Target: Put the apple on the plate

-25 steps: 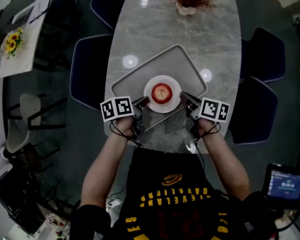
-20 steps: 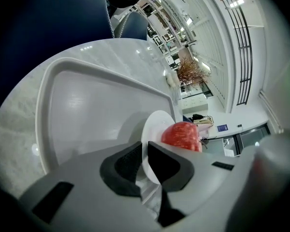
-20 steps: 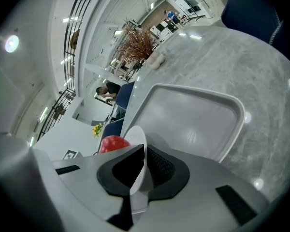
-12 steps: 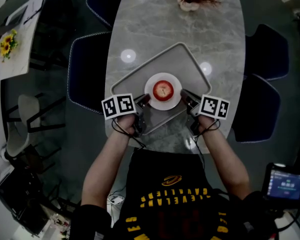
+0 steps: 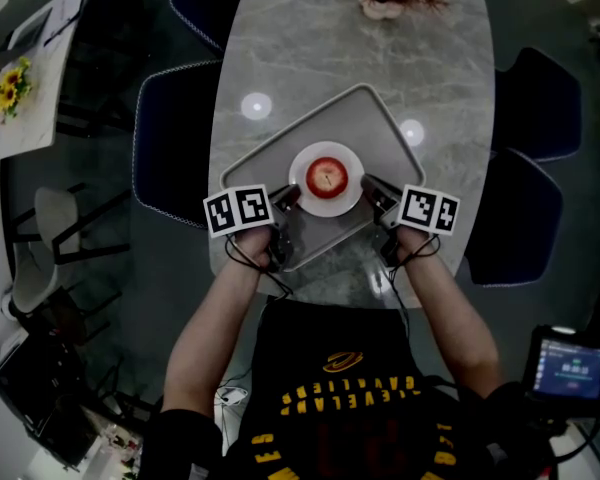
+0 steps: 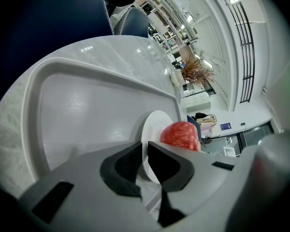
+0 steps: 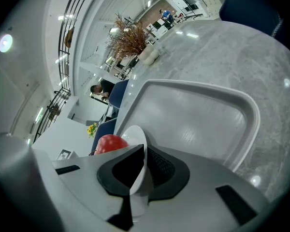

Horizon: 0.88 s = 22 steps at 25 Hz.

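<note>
While the apple (image 5: 325, 177) sits on the plate (image 5: 325, 150) just beyond them, the fingers (image 6: 118, 170) of the left gripper (image 5: 290, 200) and the right gripper (image 5: 368, 186) pinch its rim.

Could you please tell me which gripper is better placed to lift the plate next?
Neither alone: the left gripper and the right gripper clamp opposite rims of the plate, the apple centred between, so lifting with both together looks safest.
</note>
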Motion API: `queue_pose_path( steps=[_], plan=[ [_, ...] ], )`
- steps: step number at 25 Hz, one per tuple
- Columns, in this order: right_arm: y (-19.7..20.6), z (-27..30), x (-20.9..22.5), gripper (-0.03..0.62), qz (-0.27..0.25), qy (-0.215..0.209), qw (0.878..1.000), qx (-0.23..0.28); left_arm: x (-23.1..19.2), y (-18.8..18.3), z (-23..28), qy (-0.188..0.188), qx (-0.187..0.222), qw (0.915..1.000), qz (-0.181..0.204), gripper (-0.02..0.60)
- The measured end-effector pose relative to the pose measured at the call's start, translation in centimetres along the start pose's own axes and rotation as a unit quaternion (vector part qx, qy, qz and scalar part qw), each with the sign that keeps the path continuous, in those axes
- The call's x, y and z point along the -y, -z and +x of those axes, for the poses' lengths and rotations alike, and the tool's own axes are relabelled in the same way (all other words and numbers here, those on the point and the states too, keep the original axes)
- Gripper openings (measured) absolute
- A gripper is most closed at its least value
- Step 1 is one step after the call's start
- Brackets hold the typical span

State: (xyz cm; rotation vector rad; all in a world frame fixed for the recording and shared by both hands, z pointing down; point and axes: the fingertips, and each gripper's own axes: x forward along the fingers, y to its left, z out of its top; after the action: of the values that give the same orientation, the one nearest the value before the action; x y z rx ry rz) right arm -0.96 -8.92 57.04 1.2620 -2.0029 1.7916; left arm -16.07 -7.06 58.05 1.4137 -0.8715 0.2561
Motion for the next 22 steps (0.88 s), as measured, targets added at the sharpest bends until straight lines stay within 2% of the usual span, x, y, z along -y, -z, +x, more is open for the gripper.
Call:
queue_pose_path(
  steps=[8, 18, 22],
  plan=[
    [0.15, 0.13, -0.15, 0.029, -0.011, 0.008, 1.0, -0.008, -0.43, 0.29, 0.07, -0.012, 0.004, 0.9999, -0.002, 0.038],
    [0.42, 0.44, 0.04, 0.031, -0.055, 0.048, 0.997, -0.032, -0.42, 0.16, 0.08, -0.026, 0.007, 0.9996, 0.013, 0.038],
    [0.68, 0.6, 0.31, 0.031, -0.075, 0.069, 0.994, -0.04, -0.38, 0.06, 0.16, -0.038, 0.006, 0.9987, 0.033, 0.038]
  ],
)
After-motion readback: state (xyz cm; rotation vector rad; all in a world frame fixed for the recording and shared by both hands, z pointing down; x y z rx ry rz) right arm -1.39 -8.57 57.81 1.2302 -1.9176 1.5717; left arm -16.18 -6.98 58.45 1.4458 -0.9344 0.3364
